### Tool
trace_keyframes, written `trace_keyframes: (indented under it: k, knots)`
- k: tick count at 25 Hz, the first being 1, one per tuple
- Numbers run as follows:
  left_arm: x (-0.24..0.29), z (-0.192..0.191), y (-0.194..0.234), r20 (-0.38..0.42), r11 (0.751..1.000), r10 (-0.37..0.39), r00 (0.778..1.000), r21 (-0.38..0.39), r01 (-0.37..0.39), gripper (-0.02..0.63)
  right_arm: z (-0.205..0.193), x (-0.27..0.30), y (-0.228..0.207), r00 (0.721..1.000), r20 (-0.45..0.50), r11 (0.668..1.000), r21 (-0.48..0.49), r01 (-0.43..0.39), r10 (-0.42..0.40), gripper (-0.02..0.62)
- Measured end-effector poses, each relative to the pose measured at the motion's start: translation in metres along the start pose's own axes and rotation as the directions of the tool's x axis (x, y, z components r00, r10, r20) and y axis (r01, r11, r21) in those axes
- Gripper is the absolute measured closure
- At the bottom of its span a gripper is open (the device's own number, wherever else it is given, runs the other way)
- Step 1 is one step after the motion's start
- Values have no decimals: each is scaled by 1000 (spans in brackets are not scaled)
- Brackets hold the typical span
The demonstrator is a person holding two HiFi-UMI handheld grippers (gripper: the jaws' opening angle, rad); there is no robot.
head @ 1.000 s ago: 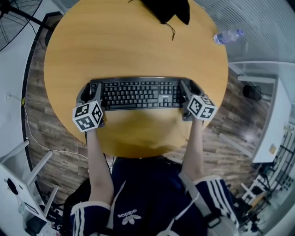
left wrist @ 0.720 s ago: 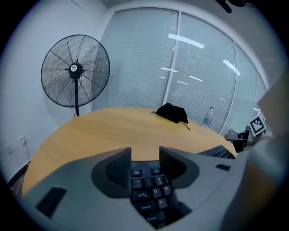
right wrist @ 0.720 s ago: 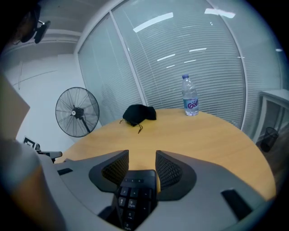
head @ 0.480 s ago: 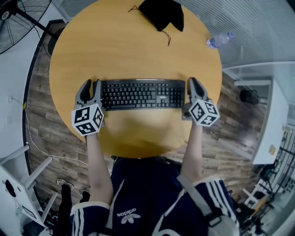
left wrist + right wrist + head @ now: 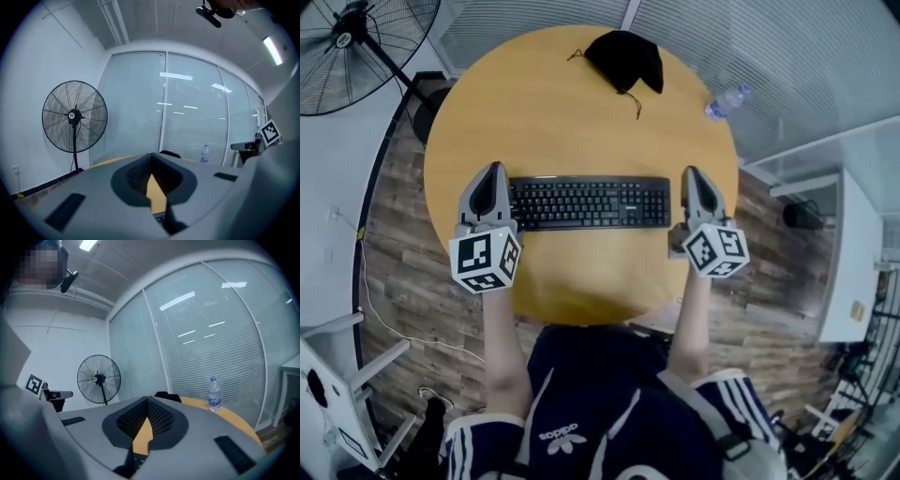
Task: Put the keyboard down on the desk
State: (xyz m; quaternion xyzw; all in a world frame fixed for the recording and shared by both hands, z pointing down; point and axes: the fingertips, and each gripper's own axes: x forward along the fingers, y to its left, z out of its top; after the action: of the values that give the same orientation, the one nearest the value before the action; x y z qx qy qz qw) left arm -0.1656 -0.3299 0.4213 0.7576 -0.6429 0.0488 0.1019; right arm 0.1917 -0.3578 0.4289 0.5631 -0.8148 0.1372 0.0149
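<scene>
The round worktop [image 5: 581, 103] carries the keyboard [image 5: 589, 202] flat, its long axis running left to right between the two grippers, each about equally near its own end. The left gripper [image 5: 494, 172] sits just off the left end and the right gripper [image 5: 690, 174] just off the right, both closed on nothing. A second ago both stood wide open astride those ends; now they are clear of the keyboard
</scene>
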Motion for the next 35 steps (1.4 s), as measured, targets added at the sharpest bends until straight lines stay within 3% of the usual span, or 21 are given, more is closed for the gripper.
trace_keyframes:
  k: [6, 12, 15, 18, 24, 35]
  knots:
    - [-44, 49, -19, 106, 998, -57, 993, 0, 58, 603, 50, -36, 47, 995, 100, 997, -76, -6, 14, 591]
    - [-85, 95, -39, 209, 988, -128, 970, 113, 106, 603, 94, -76, 86, 976, 214, 986, -167, 1, 35, 591]
    - [-104, 104, -43, 233, 980, -129, 964, 178, 88, 604, 103, -98, 106, 969, 241, 982, -186, -14, 59, 591]
    - [-122, 110, -50, 256, 978, -127, 958, 193, 78, 603, 100, -117, 125, 968, 239, 978, -205, -28, 78, 591]
    - [-151, 99, -59, 231, 985, -121, 965, 150, 87, 603, 63, -144, 153, 978, 179, 980, -186, -75, 108, 591]
    - [-168, 41, -78, 107, 979, -173, 979, 126, 159, 603, 21, -161, 164, 990, 104, 988, -127, -85, 98, 591]
